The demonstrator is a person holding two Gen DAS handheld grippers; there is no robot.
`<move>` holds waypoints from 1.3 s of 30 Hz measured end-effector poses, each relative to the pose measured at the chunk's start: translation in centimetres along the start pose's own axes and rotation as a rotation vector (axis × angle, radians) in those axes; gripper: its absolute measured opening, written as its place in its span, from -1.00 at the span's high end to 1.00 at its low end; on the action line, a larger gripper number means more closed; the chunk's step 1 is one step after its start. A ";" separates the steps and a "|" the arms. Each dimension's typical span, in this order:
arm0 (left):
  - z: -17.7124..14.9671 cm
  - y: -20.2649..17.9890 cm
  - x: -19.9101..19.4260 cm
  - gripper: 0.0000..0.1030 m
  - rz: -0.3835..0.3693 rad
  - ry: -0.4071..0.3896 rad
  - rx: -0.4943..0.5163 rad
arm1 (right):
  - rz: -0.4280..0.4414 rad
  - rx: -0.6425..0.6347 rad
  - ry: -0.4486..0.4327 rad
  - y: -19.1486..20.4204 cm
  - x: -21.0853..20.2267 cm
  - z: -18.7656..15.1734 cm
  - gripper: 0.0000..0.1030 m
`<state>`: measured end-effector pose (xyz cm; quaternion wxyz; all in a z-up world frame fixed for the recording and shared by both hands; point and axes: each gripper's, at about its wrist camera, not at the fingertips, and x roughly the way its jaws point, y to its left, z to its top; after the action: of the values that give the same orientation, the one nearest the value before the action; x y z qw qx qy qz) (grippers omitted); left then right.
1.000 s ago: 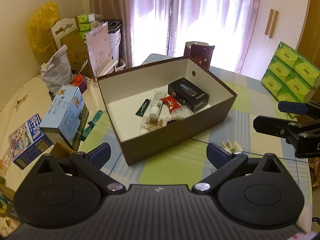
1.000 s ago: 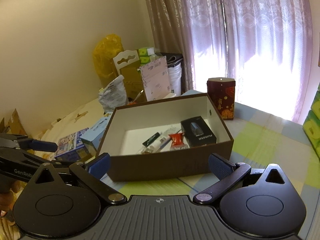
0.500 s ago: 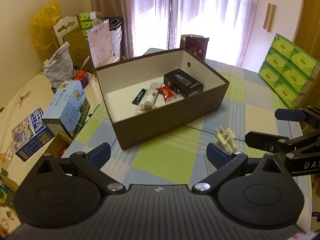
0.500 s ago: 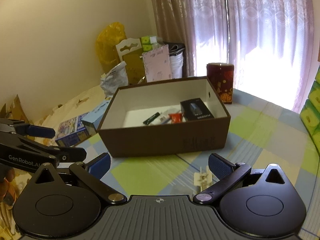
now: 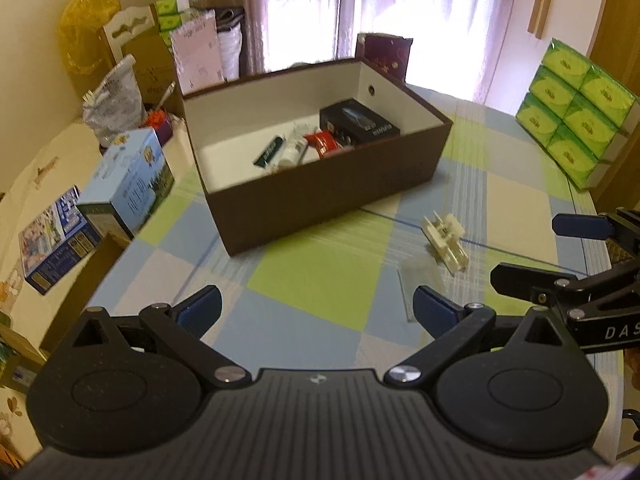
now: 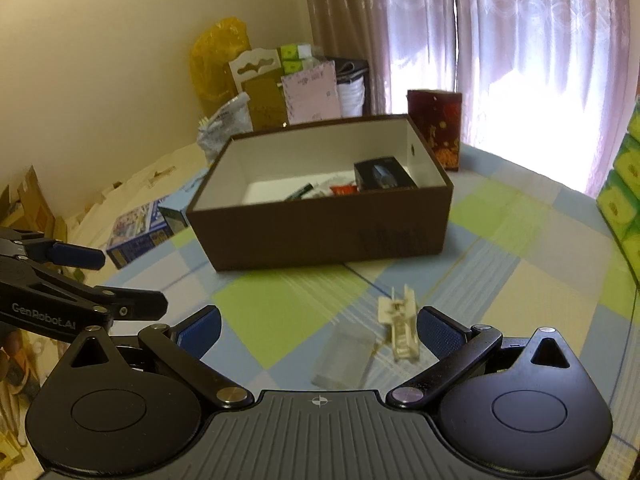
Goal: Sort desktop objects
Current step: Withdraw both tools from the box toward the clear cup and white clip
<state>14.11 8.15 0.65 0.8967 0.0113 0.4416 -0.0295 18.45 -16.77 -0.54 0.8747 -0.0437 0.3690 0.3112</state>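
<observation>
We cannot read the blurred print on the brown box (image 6: 320, 236); its near wall hides part of its contents, and the green tissue packs (image 6: 624, 200) run past the right wrist view's edge.

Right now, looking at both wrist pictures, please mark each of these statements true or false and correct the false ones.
1. The brown box has no lid on it. True.
2. The black carton lies on the tablecloth outside the box. False: it lies inside the box.
3. The white plastic part lies on the checked cloth, in front of the box. True.
4. The right tool is shut on the plastic part. False: it is open and holds nothing.
5. The left tool is open. True.
</observation>
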 end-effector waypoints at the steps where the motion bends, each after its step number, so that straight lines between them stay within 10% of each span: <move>1: -0.2 -0.1 0.2 -0.95 -0.002 0.007 0.001 | -0.004 0.003 0.008 -0.2 0.0 -0.3 -0.97; 39: -3.1 -7.5 12.1 -0.89 -0.163 0.224 0.175 | -0.240 0.256 0.248 -9.2 4.4 -8.6 -0.97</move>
<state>18.56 0.25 -10.80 0.8320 0.0566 0.5341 -0.1390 20.79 -24.58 -11.17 0.8519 -0.0139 0.5023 0.1478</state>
